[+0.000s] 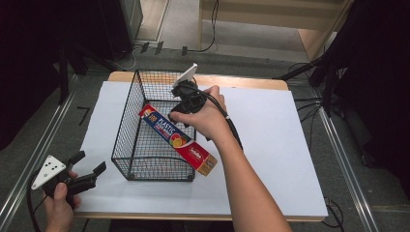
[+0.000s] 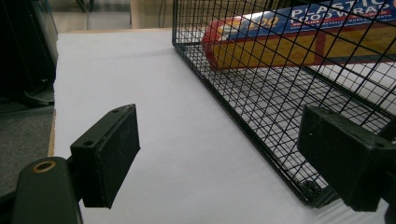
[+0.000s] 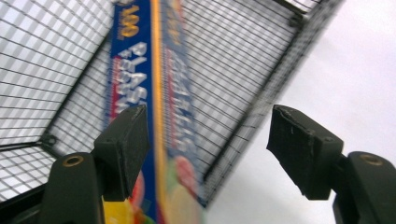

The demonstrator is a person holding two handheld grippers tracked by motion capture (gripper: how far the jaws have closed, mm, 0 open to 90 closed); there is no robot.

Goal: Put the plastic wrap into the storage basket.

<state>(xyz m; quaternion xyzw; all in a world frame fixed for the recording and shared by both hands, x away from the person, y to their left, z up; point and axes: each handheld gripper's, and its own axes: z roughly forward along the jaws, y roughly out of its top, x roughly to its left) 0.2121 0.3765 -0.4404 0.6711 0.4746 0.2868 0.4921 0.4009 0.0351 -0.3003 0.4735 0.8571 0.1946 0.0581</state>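
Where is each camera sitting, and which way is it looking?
High view: above the person's side, looking forward and down at the wire basket; both forearms and hands show.
Left gripper view: rides the left gripper, low over the table, facing the basket; its open jaws show.
Right gripper view: rides the right gripper, over the food wrap box; its open jaws show.
Shared: basket and box.
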